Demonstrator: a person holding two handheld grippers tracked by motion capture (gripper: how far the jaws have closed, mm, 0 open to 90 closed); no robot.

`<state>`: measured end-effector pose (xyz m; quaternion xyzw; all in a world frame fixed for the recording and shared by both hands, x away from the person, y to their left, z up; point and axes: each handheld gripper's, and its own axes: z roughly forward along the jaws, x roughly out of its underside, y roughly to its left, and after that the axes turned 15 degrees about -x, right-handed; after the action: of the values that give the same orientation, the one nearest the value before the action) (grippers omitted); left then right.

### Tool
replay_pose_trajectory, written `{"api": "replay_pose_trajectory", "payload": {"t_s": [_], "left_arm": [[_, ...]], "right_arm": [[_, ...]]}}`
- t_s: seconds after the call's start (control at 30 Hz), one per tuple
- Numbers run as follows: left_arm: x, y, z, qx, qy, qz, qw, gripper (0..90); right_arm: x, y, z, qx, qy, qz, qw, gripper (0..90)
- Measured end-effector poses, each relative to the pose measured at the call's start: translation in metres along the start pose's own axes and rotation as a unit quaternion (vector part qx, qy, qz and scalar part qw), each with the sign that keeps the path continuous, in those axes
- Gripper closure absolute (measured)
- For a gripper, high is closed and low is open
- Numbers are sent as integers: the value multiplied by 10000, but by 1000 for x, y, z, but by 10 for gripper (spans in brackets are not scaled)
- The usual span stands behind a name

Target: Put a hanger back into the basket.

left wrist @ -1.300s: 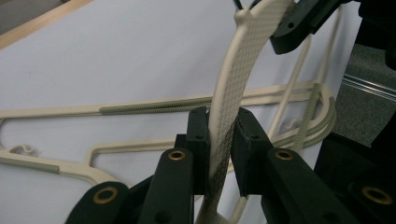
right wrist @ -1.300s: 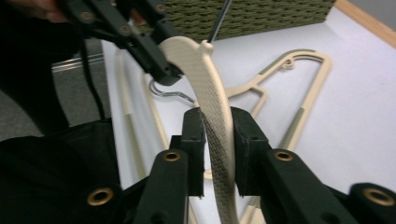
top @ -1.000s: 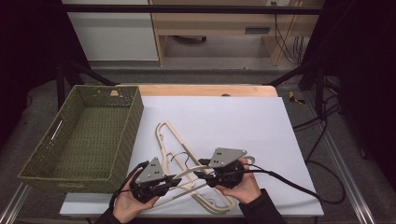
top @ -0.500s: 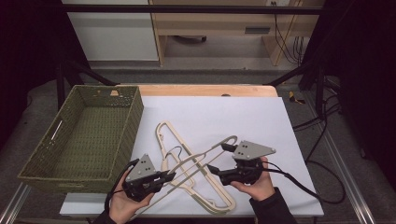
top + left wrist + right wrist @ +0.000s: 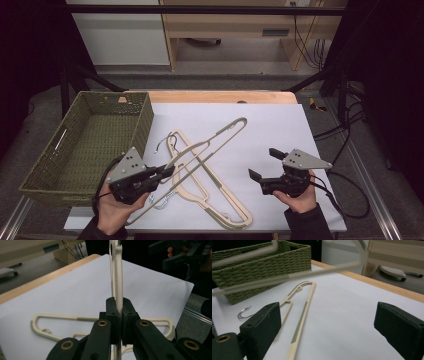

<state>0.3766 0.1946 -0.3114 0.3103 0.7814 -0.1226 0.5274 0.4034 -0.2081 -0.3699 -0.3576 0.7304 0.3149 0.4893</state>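
A: Left gripper [image 5: 167,172] is clamping the lifted cream plastic hanger [image 5: 220,137] beside the woven green basket [image 5: 85,145].

B: Right gripper [image 5: 263,164] has just been opening, nothing between its jaws, so it's a one-handed carry now.

You've got no readable txt here: no labels, brands, nos. or signs on the hangers [image 5: 210,170], the basket [image 5: 85,145] or the table [image 5: 280,125]. Your grippers' plates and jaws carry no markings either
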Motion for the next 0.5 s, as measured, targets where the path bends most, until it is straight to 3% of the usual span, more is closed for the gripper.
{"api": "replay_pose_trajectory", "payload": {"t_s": [0.27, 0.5], "left_arm": [[-25, 38, -20, -169, -130, -31, 9998, 864], [-36, 78, -26, -577, -62, -47, 9983, 864]], "right_arm": [[9, -9, -12, 233, -52, 159, 9996, 61], [12, -12, -15, 374, -95, 232, 9990, 49]]}}
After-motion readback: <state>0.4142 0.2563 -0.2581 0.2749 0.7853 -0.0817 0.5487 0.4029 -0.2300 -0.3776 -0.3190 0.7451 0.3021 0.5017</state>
